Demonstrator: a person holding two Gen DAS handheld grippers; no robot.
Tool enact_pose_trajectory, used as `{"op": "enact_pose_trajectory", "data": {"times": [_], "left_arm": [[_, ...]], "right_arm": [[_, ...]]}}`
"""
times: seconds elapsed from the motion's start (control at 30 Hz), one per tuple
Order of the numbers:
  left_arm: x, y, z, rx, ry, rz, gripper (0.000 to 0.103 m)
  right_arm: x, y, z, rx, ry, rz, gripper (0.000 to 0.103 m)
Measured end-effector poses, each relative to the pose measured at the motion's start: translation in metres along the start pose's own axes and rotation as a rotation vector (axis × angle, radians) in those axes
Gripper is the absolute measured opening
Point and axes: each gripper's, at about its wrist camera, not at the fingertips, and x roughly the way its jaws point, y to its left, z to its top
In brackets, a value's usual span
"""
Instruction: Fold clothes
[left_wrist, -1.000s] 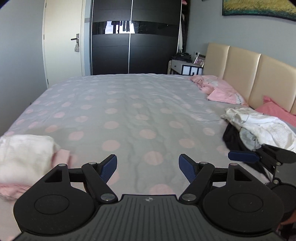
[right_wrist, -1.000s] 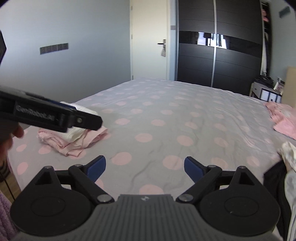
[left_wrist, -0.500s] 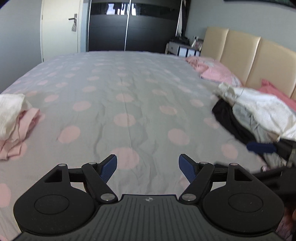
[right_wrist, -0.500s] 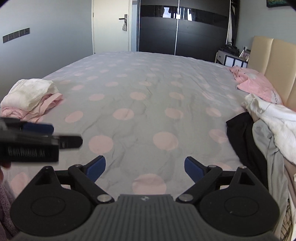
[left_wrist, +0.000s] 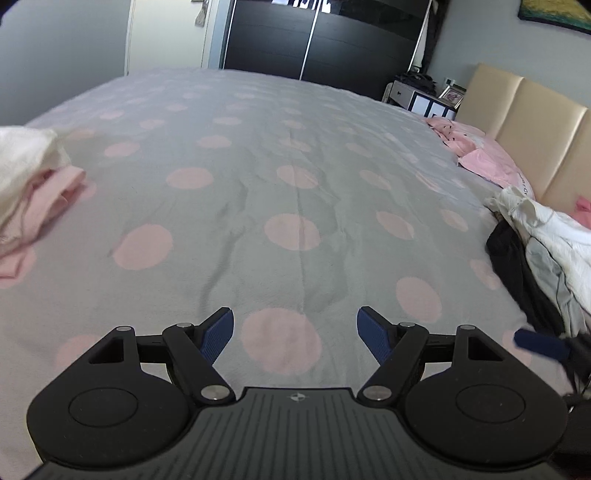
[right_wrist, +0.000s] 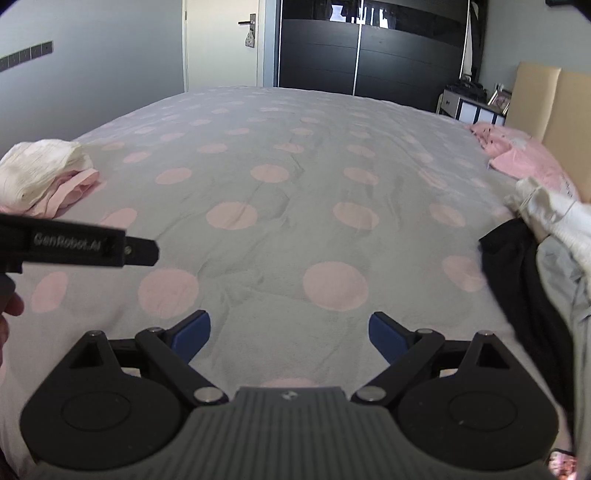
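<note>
Left wrist view: left gripper (left_wrist: 295, 334) wide apart, empty, above bedspread (left_wrist: 258, 192); painting (left_wrist: 554, 14), top right.

Right wrist view: right gripper (right_wrist: 290, 334) wide apart, empty; wall switches (right_wrist: 26, 57). Folded stack (right_wrist: 44, 177) left; unfolded pile (right_wrist: 543, 251) right, possibly three garments.
</note>
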Motion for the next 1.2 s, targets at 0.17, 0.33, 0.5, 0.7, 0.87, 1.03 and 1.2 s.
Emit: {"op": "enact_pose_trajectory", "data": {"times": [0.17, 0.33, 0.5, 0.7, 0.87, 1.03, 1.2], "left_arm": [[0.015, -0.004, 0.017, -0.028, -0.008, -0.003, 0.073], [0.005, -0.014, 0.019, 0.026, -0.073, -0.005, 0.073], [-0.009, -0.018, -0.003, 0.118, -0.081, 0.004, 0.073], [-0.029, -0.024, -0.019, 0.185, -0.104, -0.012, 0.074], [-0.045, -0.03, -0.023, 0.192, -0.125, -0.013, 0.074], [-0.059, -0.035, -0.028, 0.22, -0.158, 0.043, 0.074], [-0.073, -0.033, -0.035, 0.2, -0.184, 0.104, 0.075]], "right_arm": [[0.02, -0.023, 0.018, 0.028, 0.002, -0.006, 0.094], [0.008, -0.026, 0.03, -0.013, -0.084, -0.033, 0.094], [-0.013, -0.025, 0.018, 0.04, -0.117, -0.032, 0.094], [-0.035, -0.022, 0.009, 0.104, -0.14, -0.019, 0.096], [-0.042, -0.013, 0.006, 0.08, -0.151, -0.024, 0.097], [-0.051, -0.01, 0.005, 0.086, -0.167, -0.018, 0.097], [-0.061, -0.006, 0.006, 0.11, -0.179, 0.006, 0.097]]}}
